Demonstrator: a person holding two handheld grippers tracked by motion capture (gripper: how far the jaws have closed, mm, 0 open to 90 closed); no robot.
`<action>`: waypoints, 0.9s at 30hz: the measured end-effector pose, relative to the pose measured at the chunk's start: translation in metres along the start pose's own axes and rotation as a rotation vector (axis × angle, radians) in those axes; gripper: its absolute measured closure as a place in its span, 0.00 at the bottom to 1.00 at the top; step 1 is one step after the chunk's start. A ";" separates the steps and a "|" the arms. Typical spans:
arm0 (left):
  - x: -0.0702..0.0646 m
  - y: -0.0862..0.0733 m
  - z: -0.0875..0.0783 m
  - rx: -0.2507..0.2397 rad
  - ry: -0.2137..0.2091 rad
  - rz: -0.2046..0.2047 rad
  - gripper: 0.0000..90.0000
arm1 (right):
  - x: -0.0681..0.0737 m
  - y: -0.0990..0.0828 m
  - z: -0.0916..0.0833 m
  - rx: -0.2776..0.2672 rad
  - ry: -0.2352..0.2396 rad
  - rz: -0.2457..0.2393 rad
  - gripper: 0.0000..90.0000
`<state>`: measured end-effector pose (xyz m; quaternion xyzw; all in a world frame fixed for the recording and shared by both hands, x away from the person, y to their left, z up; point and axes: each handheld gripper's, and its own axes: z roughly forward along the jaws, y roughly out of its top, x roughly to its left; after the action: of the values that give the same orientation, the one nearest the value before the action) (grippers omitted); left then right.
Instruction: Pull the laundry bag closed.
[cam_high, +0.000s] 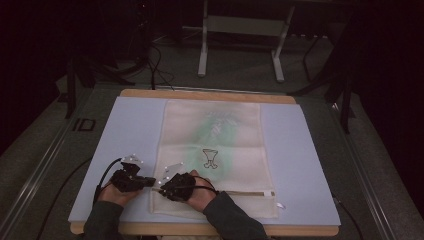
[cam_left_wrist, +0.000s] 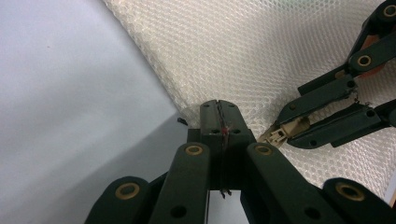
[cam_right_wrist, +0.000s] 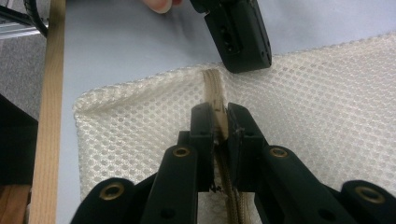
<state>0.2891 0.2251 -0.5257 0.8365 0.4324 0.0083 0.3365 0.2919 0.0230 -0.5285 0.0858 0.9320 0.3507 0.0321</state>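
Note:
A cream mesh bag (cam_high: 220, 145) with a green print and a small emblem lies flat on the pale blue mat (cam_high: 125, 130). A zipper (cam_high: 245, 193) runs across its near end. My left gripper (cam_high: 151, 181) is shut on the bag's left edge (cam_left_wrist: 196, 100), its jaws pressed together (cam_left_wrist: 219, 114). My right gripper (cam_high: 162, 188) is just to its right, shut on the beige zipper pull (cam_left_wrist: 280, 133) at the left end of the zipper. In the right gripper view the jaws (cam_right_wrist: 218, 122) pinch the pull on the zipper tape (cam_right_wrist: 211, 84); the left gripper's tip (cam_right_wrist: 240, 39) sits just beyond.
The mat lies on a wooden board (cam_high: 210, 95) whose edge (cam_right_wrist: 49, 93) runs close to the bag's near left corner. A white frame stand (cam_high: 240, 30) stands on the floor behind the table. Cables (cam_high: 102, 175) trail from both grippers.

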 end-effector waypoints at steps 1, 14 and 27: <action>-0.001 0.000 0.000 -0.001 0.005 0.016 1.00 | 0.000 0.000 0.000 0.001 -0.001 0.001 0.91; -0.003 0.000 0.005 0.003 -0.049 0.050 1.00 | 0.000 -0.001 0.002 -0.011 0.001 0.012 0.91; -0.001 0.002 0.005 0.026 -0.054 0.053 1.00 | 0.002 0.000 -0.003 0.015 -0.004 -0.007 0.91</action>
<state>0.2914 0.2207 -0.5277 0.8520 0.4006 -0.0110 0.3369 0.2901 0.0217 -0.5262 0.0832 0.9349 0.3432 0.0345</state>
